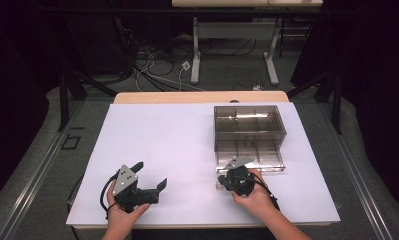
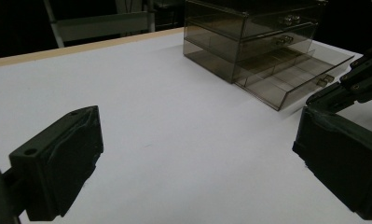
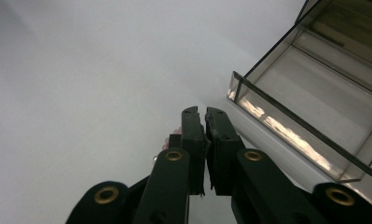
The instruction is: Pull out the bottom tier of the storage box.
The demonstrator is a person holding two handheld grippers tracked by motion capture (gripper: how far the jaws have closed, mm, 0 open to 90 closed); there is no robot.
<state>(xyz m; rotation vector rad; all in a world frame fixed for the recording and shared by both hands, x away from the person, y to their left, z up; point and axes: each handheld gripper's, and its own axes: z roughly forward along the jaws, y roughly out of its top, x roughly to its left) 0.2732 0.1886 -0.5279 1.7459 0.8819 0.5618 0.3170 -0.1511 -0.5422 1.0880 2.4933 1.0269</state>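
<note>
A smoky clear drawer box (image 1: 249,122) stands at the right middle of the white table (image 1: 177,145), its bottom drawer (image 1: 250,156) pulled out toward me. My right gripper (image 1: 223,181) hovers just in front of that drawer's left corner, pointing down at the table. In the right gripper view its jaws (image 3: 202,112) are shut together beside the open drawer (image 3: 314,98). A small pale bit (image 3: 173,135) peeks out behind one jaw, and I cannot tell what it is. My left gripper (image 1: 149,175) rests low at the front left, open and empty, and its wide jaws (image 2: 197,163) face the box (image 2: 249,32).
Bare white tabletop lies between the two grippers and to the left of the box. The right gripper (image 2: 356,79) appears at the right edge of the left gripper view. Beyond the table's far wooden edge (image 1: 202,96) are cables and desk legs on the floor.
</note>
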